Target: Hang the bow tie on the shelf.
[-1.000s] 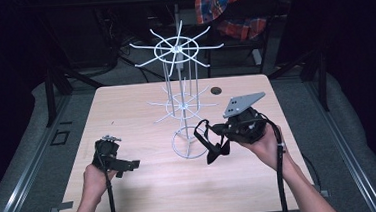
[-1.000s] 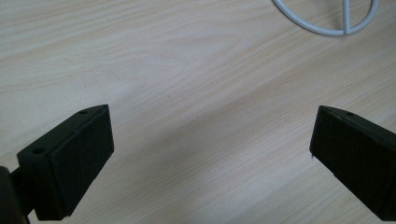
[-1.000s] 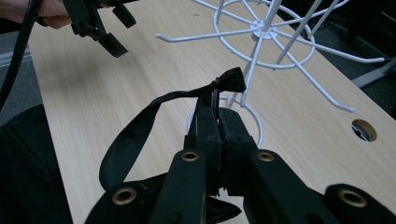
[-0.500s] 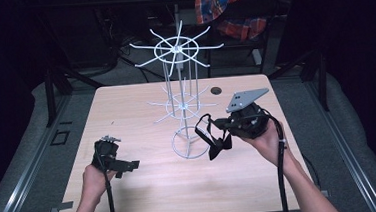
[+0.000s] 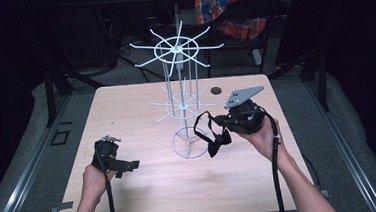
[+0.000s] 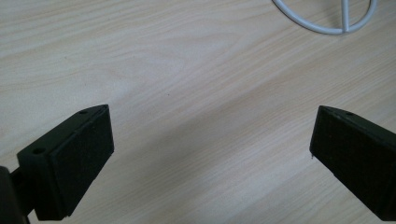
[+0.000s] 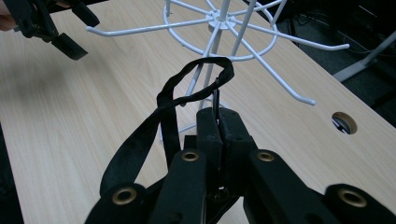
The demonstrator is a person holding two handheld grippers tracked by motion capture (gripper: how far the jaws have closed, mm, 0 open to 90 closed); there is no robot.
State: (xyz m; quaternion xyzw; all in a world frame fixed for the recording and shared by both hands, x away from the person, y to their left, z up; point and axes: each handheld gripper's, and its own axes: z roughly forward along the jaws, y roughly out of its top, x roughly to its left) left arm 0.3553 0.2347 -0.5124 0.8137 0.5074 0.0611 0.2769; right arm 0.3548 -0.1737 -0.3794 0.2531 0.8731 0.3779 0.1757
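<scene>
Right gripper view: right gripper (image 7: 218, 123) clamps black strap (image 7: 140, 135) (lower end hidden); left gripper (image 6: 210, 154) agape

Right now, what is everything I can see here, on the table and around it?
Wire display stand: one, white, upright on the middle of the table, with arms sticking out at two levels.
Bow tie with strap: one, black, hanging from the right gripper beside the stand's base ring.
Table: one, pale wood, with a small round hole near its far edge.
Checked cloth: one, red and blue, behind the table.
Left gripper: one, black, jaws wide open over bare wood, near the table's front left.
Right gripper: one, black, jaws shut on the strap.
Hands: two, each holding a gripper.
</scene>
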